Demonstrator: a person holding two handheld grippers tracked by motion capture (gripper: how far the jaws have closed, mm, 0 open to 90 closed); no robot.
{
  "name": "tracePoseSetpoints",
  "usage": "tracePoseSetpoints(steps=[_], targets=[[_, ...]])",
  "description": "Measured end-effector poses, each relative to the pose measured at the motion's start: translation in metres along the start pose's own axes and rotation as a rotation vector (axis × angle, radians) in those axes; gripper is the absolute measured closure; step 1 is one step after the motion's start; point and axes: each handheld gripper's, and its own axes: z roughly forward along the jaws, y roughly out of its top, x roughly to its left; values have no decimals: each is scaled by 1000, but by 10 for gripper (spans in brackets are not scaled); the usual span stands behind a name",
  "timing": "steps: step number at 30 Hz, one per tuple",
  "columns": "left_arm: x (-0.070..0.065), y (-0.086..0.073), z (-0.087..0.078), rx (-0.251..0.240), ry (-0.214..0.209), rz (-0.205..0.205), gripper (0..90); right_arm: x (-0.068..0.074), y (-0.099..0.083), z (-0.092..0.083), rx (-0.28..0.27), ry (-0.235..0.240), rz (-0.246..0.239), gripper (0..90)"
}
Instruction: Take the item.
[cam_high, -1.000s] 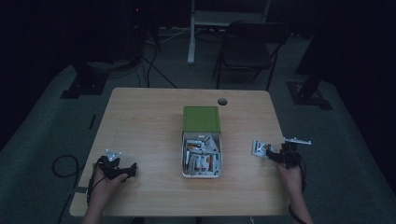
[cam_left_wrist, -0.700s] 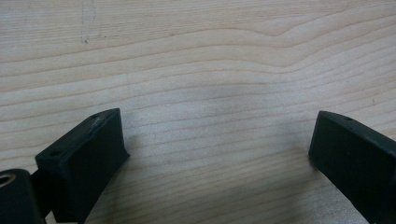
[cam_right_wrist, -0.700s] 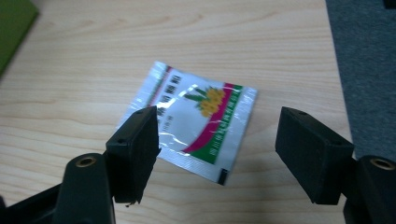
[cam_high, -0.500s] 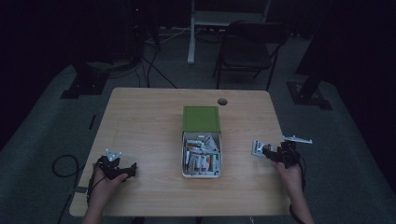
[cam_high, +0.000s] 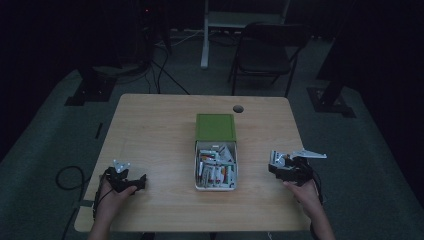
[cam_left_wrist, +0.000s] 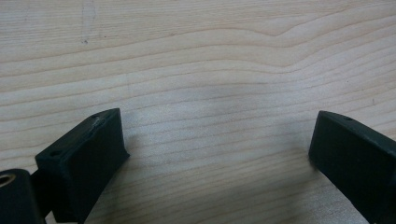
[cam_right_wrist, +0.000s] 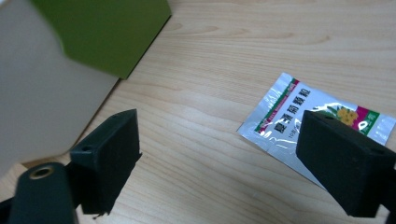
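Pale wood-grain counter (cam_high: 155, 130), high view: a white oblong box (cam_high: 216, 186) lies at its middle, packed with small sachets, its green lid (cam_high: 215, 127) slid toward the far end. Left tongs (cam_high: 131, 183) rest near the front left corner in the person's left hand (cam_high: 111, 200), well apart from the box. Right tongs (cam_high: 278, 169) sit off the box's right side in the person's right hand (cam_high: 302, 192); a silvery foil sachet (cam_high: 276, 157) lies just beside their tips.

Left gripper view: black jaws stand wide apart over bare wood, nothing between them and nothing touched.

Right gripper view: black jaws stand wide, having just been opening, and grip nothing. The silvery foil sachet (cam_right_wrist: 299, 116), printed with red and green bands and a yellow flower, lies flat on the counter (cam_right_wrist: 210, 60) ahead, partly hidden behind the right-hand jaw; contact cannot be told. The box's pale wall (cam_right_wrist: 42, 102) and green lid (cam_right_wrist: 102, 28) show at upper left.
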Motion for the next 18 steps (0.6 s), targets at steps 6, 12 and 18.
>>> tracePoseSetpoints(steps=[6,12,18], targets=[[0,0,0,0,0,0,39,14,-6,4,17,41,-89,180],[0,0,0,0,0,0,38,25,-13,8,-10,33,-207,206],[0,0,0,0,0,0,38,35,-15,7,-27,59,-244,149]])
